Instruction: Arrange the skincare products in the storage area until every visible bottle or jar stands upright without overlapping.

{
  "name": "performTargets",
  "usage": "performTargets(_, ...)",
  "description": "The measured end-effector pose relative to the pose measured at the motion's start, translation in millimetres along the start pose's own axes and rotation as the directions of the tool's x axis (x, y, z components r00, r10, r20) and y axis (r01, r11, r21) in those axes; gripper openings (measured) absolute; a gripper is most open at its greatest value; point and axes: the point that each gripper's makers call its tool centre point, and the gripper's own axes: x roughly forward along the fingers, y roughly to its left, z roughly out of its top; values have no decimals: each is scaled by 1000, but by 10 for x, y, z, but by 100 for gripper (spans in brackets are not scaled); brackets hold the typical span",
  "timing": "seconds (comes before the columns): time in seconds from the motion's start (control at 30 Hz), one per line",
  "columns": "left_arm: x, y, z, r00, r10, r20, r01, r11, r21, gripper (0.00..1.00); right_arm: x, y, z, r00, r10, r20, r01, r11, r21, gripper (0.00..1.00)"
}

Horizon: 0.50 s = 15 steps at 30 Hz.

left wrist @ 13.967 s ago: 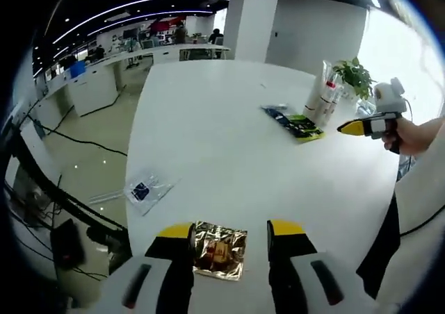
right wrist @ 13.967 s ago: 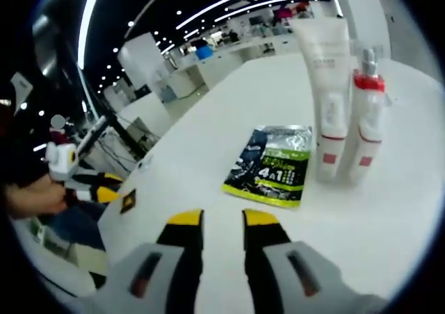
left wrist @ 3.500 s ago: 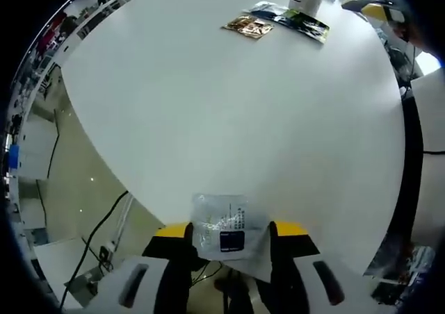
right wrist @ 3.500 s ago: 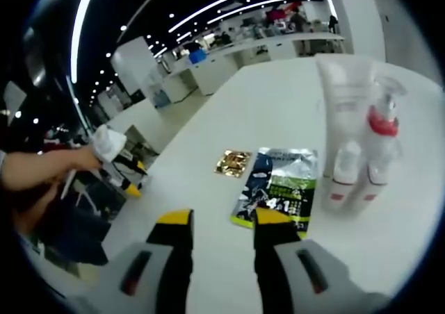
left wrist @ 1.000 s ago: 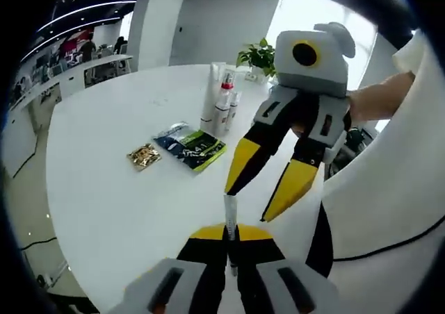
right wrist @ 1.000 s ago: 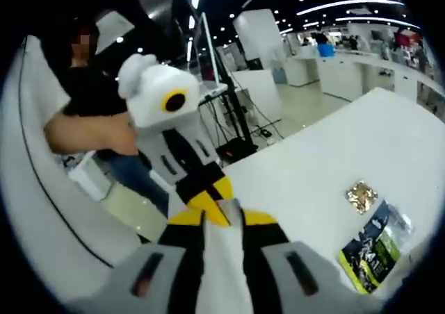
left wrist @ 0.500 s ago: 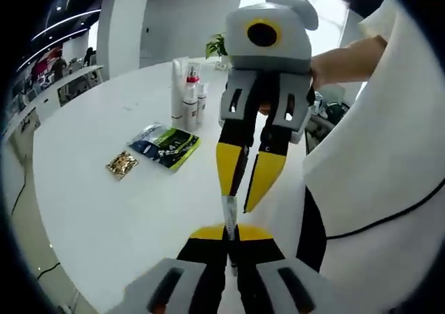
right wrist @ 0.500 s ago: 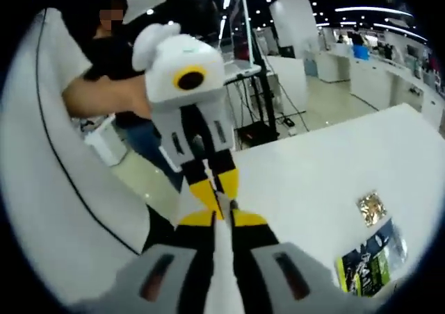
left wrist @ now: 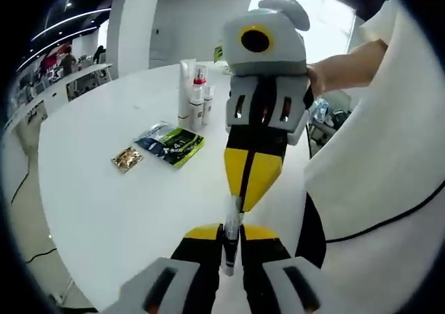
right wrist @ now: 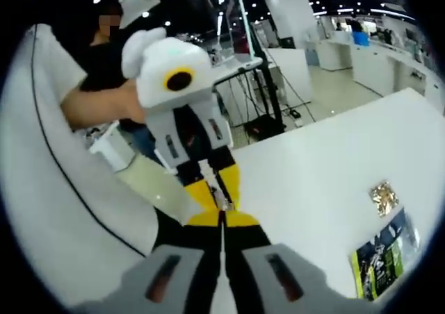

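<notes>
A small clear sachet hangs edge-on in the air between the two grippers, which face each other tip to tip. My left gripper is shut on its near end. My right gripper comes down from above with its yellow jaws shut on the sachet's far edge. In the right gripper view the right gripper pinches that thin edge, and the left gripper stands opposite. Two tall white bottles and a red-capped spray bottle stand upright together on the white table.
A green and black packet and a small gold sachet lie flat in front of the bottles; both also show in the right gripper view, the green packet and the gold sachet. The person's white sleeve is close on the right. A potted plant stands behind the bottles.
The right gripper's jaws, spread in a V around the sachet half a second ago, have shut on its edge. The left gripper still holds the other end.
</notes>
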Motion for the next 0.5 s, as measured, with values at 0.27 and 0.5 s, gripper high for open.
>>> performTargets(0.27,-102,156,-8,991,114,72,-109,992,-66,31,21,-50,61,999,7,46,-11,996,85,0)
performTargets(0.5,-307,395,-15,949,273,160,-242,952,-190,48,-64,-264,163,985,-53,165,10,968,251,0)
